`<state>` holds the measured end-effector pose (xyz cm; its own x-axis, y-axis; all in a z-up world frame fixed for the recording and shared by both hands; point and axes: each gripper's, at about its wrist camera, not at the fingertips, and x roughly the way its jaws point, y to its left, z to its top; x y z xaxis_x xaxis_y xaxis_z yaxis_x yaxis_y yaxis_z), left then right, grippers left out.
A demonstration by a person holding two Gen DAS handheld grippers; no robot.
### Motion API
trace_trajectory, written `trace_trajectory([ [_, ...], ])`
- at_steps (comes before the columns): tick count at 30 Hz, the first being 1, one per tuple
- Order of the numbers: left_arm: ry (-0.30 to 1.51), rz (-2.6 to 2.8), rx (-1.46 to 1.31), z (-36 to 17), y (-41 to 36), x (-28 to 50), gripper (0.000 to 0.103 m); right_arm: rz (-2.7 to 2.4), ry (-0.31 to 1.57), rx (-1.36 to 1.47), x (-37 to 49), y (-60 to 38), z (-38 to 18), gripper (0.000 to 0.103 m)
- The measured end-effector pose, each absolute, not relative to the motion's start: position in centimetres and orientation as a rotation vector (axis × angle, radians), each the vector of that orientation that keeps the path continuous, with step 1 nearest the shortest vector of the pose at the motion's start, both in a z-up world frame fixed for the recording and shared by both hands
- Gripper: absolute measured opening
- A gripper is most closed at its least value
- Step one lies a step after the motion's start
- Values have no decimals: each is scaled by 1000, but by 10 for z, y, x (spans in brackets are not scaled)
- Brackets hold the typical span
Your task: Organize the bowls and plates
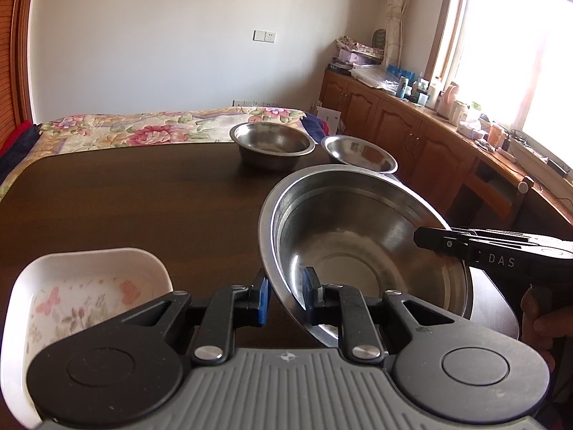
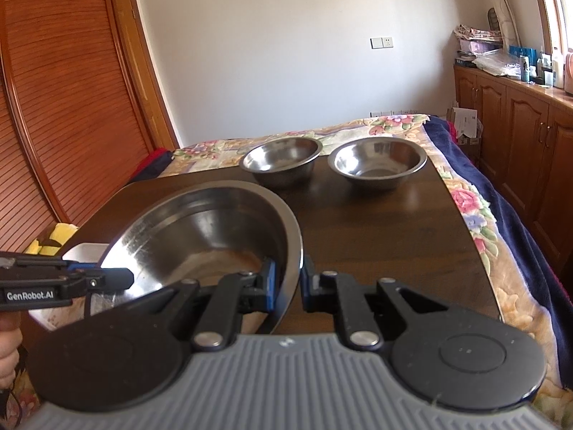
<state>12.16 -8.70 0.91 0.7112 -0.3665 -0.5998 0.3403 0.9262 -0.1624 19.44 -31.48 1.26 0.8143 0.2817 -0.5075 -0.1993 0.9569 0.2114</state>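
We found the big bowl [image 1: 358, 251] tilted above the table [image 1: 143, 197], gripped from both sides. The left gripper [image 1: 284, 299] straddled its near rim, jaws narrowly parted on the metal; the right gripper [image 2: 288, 286] clamped the opposite rim likewise. Two small bowls [image 2: 281, 159] [image 2: 378, 161] sat side by side at the far edge; a white dish [image 1: 82, 297] lay near left.

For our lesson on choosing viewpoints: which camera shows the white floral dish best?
The left wrist view. There the white floral dish sits near and large on the dark table, its printed inside visible. In the right wrist view, only a small white sliver peeks out behind the large steel bowl.
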Motion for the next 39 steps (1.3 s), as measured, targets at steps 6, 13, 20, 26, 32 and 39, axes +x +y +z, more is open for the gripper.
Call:
trace_trajectory([
  [6, 678, -384, -34, 7, -84, 119, 21, 262, 573, 167, 194, -312, 9, 16],
  [13, 696, -367, -37, 0, -79, 121, 20, 266, 586, 163, 194, -305, 2, 16],
  [20, 721, -362, -45, -7, -76, 123, 20, 264, 598, 152, 195, -301, 0, 16],
  [26, 726, -359, -54, -10, -74, 123, 21, 260, 599, 146, 195, -301, -1, 16],
  [32, 726, -359, -57, -10, -74, 123, 21, 257, 599, 144, 195, -300, -2, 16],
  [39, 726, -364, -56, -9, -72, 123, 22, 265, 601, 155, 196, -299, -3, 18],
])
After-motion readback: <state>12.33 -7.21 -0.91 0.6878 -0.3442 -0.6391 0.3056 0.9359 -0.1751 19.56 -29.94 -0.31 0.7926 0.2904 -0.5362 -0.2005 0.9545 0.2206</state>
